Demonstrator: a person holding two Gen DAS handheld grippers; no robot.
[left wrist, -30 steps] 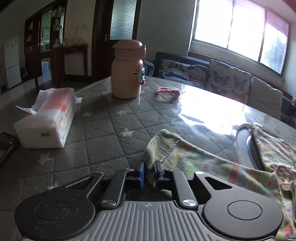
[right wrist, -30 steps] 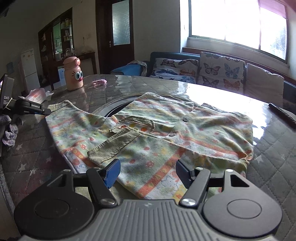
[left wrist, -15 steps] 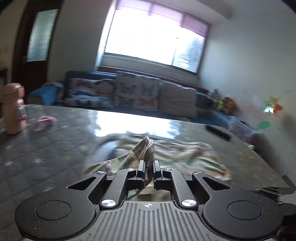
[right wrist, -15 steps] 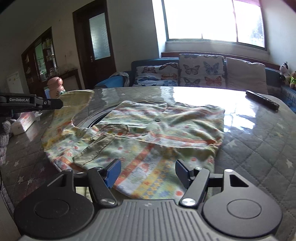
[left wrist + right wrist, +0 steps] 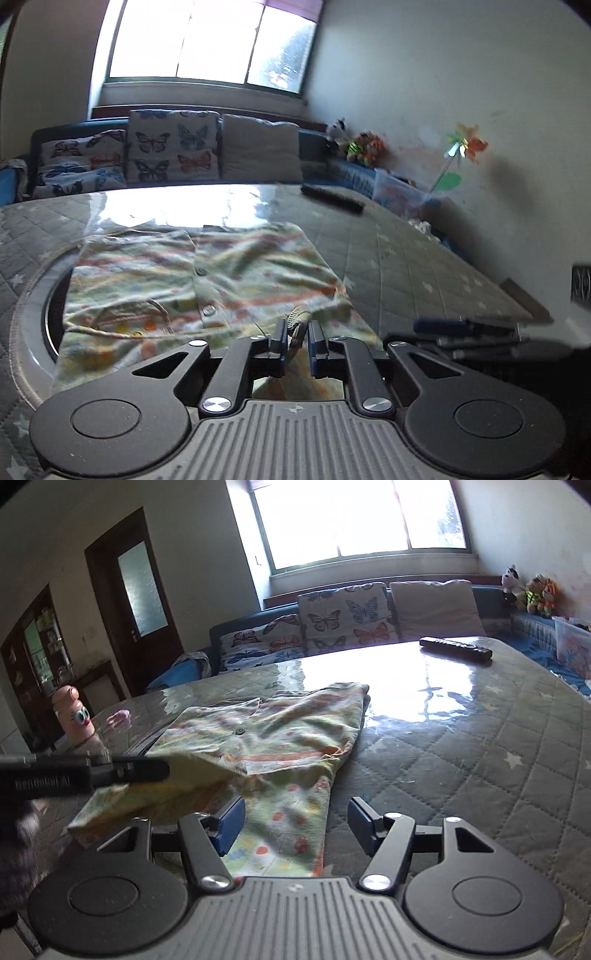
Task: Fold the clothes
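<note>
Left wrist view: left gripper clamped on a ribbed cuff of a child's patterned button-front shirt, the pinched cloth standing up between the blue pads

Right wrist view: right gripper hovers with its jaws wide apart and nothing between them, just over the shirt's near hem

Shirt: spread front-up across the middle of the quilted tabletop, its left part lying over the rim of a round inset, one flap raised off the cloth by the left gripper, seen entering from the left edge of the right wrist view

Step in hand, as judged: a sleeve is being carried across the shirt's front toward its right side

Doing it well: keep the cuff low and taut, lay the sleeve flat with its crease running straight along the shirt's side, and let go only once the cloth rests down; the free gripper could pin the hem so the body does not drag

Far edge of the tabletop: a black remote control lies well clear of the shirt

Left edge of the tabletop: a pink cartoon-faced bottle stands apart from the work
</note>
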